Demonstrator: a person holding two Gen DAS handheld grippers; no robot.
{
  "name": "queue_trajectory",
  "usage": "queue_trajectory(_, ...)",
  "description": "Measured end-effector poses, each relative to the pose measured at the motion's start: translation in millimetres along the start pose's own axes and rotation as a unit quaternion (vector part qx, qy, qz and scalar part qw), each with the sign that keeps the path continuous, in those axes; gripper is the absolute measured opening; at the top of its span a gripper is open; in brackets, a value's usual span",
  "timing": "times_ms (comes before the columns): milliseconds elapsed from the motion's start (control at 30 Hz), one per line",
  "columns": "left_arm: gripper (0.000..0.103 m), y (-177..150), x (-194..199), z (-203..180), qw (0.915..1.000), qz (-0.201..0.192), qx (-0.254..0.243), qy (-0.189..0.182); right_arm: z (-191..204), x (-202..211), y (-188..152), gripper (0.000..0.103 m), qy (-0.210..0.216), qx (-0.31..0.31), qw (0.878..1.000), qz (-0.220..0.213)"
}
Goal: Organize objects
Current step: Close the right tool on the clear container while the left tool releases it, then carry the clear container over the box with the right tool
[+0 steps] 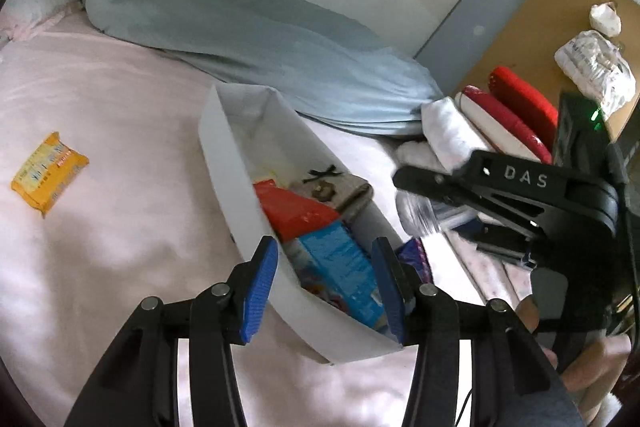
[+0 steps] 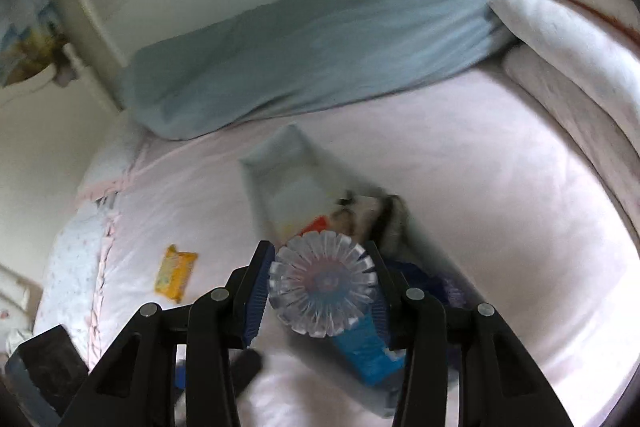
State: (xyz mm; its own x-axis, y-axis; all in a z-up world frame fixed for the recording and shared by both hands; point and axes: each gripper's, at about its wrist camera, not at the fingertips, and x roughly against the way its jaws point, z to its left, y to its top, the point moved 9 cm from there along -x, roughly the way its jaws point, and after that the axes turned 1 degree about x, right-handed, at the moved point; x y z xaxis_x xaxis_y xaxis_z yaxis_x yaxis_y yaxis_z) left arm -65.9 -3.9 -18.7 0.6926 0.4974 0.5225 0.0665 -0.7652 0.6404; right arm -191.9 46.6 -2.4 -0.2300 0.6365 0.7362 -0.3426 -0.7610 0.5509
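A long white box (image 1: 236,163) lies on the pink bed and holds a red packet (image 1: 296,213), a blue carton (image 1: 340,267) and a grey pouch with a black bow (image 1: 344,187). My left gripper (image 1: 326,287) is open, its blue pads on either side of the box's near end. My right gripper (image 2: 322,289) is shut on a clear ribbed plastic bottle (image 2: 322,285), held above the box (image 2: 280,167); the view is blurred. In the left wrist view the right gripper (image 1: 416,183) and the bottle (image 1: 418,217) hang to the right of the box. A yellow packet (image 1: 48,173) lies on the bed at the left, also in the right wrist view (image 2: 176,275).
A grey-blue rolled duvet (image 1: 224,27) lies along the wall behind the box. Folded white towels (image 1: 448,135) and red items (image 1: 516,107) are stacked at the right. A cardboard panel (image 1: 540,27) with white bags stands beyond. A purple wrapper (image 1: 416,259) lies right of the box.
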Motion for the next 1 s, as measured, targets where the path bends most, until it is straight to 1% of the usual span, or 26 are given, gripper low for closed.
queue_trajectory(33,0.047,0.7,0.7,0.5,1.0000,-0.001,0.002,0.003,-7.5,-4.6,-2.1,0.042,0.014,-0.027,0.999,0.017)
queue_trajectory(100,0.047,0.6,1.9,3.7,1.0000,0.003,0.005,0.005,-14.4,-10.5,-6.1,0.042,0.032,-0.055,0.997,0.040)
queue_trajectory(167,0.047,-2.5,-0.2,5.1,0.9999,0.010,0.006,0.007,-20.1,-15.4,-9.7,0.042,0.026,-0.065,0.996,0.055)
queue_trajectory(267,0.047,-8.0,-4.9,0.5,0.9997,0.020,-0.007,0.006,-21.4,-16.1,-9.8,0.042,-0.004,-0.044,0.997,0.056)
queue_trajectory(333,0.047,-11.3,-3.6,-5.5,0.9995,0.023,-0.022,0.010,-18.7,-15.2,-10.8,0.042,-0.009,-0.030,0.998,0.059)
queue_trajectory(400,0.047,-14.0,-3.9,-10.2,0.9991,0.026,-0.033,0.008,-16.3,-14.7,-14.2,0.043,-0.006,-0.024,0.998,0.065)
queue_trajectory(533,0.047,-16.8,-8.0,-17.4,0.9985,0.030,-0.045,0.007,-17.6,-18.2,-16.7,0.043,-0.002,-0.039,0.996,0.075)
queue_trajectory(733,0.046,-17.3,-10.2,-17.7,0.9982,0.029,-0.051,0.008,-25.9,-6.7,-7.6,0.043,0.017,-0.072,0.996,0.050)
queue_trajectory(800,0.046,-17.4,-10.9,-15.8,0.9982,0.029,-0.050,0.013,-27.4,-6.5,-5.8,0.045,0.012,-0.069,0.996,0.047)
queue_trajectory(900,0.046,-18.5,-12.4,-14.9,0.9982,0.031,-0.049,0.018,-26.3,-10.6,-9.0,0.045,-0.001,-0.055,0.997,0.061)
queue_trajectory(1000,0.046,-19.1,-16.2,-15.2,0.9978,0.035,-0.052,0.025,-21.2,-9.9,-11.1,0.045,0.002,-0.044,0.997,0.068)
